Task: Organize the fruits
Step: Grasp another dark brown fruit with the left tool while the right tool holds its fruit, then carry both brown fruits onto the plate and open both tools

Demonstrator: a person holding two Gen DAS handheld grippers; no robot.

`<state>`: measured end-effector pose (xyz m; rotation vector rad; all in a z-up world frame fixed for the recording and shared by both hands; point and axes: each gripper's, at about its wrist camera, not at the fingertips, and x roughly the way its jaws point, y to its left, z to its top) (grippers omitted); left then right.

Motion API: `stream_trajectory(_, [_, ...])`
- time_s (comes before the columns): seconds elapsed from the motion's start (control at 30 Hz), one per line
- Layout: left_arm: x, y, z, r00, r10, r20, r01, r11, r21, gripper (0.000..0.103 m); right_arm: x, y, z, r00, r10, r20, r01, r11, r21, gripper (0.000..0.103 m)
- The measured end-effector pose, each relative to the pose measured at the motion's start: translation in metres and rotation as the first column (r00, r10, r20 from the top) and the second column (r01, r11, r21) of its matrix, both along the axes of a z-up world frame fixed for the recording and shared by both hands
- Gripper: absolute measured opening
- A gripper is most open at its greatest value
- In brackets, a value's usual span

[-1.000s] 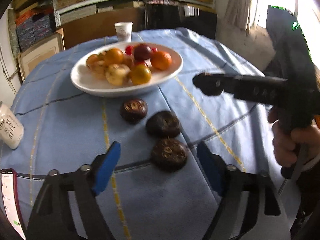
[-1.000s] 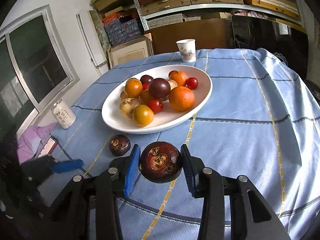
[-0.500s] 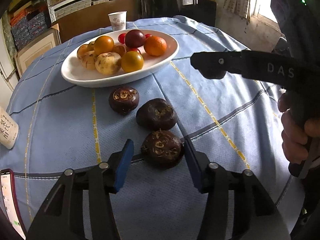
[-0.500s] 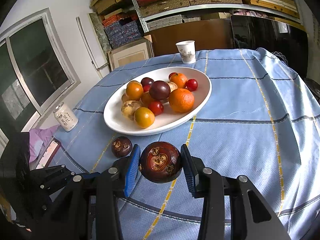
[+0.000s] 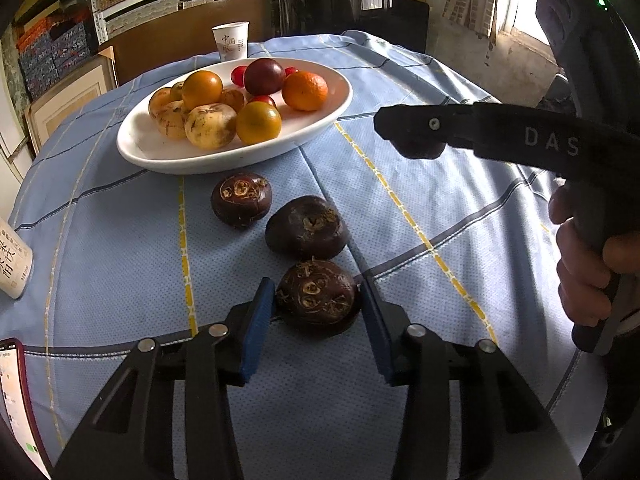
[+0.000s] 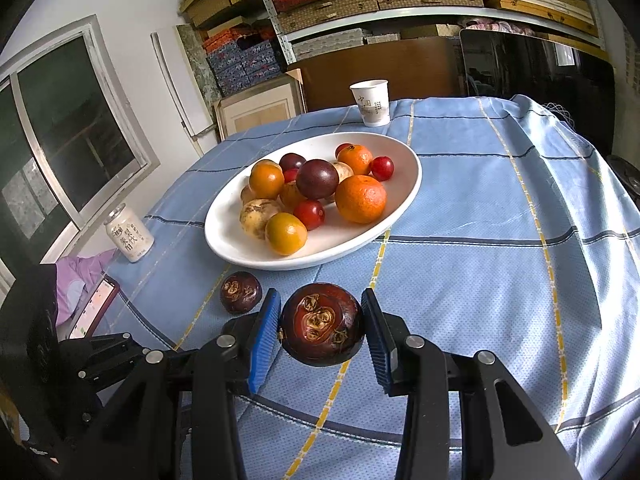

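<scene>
Three dark brown water chestnuts lie on the blue cloth in the left wrist view. My left gripper has its jaws closing on the nearest chestnut, which rests on the cloth with both blue pads against its sides. The other two chestnuts sit just beyond it, toward the white oval plate. The plate holds oranges, small red fruits, a dark plum and yellow-brown fruits. My right gripper is shut on another chestnut, held above the cloth short of the plate.
A paper cup stands behind the plate. At the table's left edge are a white bottle and a phone. A hand holds the right gripper's handle at the right. Shelves of boxes line the back wall.
My left gripper moved forward around the nearest chestnut, and its jaws narrowed from wide apart until the pads met its sides. The right gripper kept still with its chestnut.
</scene>
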<state>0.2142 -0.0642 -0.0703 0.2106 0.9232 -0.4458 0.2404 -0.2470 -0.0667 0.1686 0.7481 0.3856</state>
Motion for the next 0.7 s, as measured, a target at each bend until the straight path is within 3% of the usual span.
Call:
stream_trajectory(0.37, [-0.002, 0.012, 0.02, 0.998, 0.048, 0.029, -0.045, 0.996, -0.073, 0.043, -0.005, 0.0, 0.009, 1.0, 0.017, 0.023, -0.017, 1.0, 0.02, 0.042])
stream_trajectory(0.7, [0.027, 0.027, 0.076, 0.982, 0.141, 0.122, -0.136, 0.989, -0.053, 0.043, 0.004, 0.003, 0.051, 0.994, 0.041, 0.103, -0.039, 0.999, -0.025, 0.042])
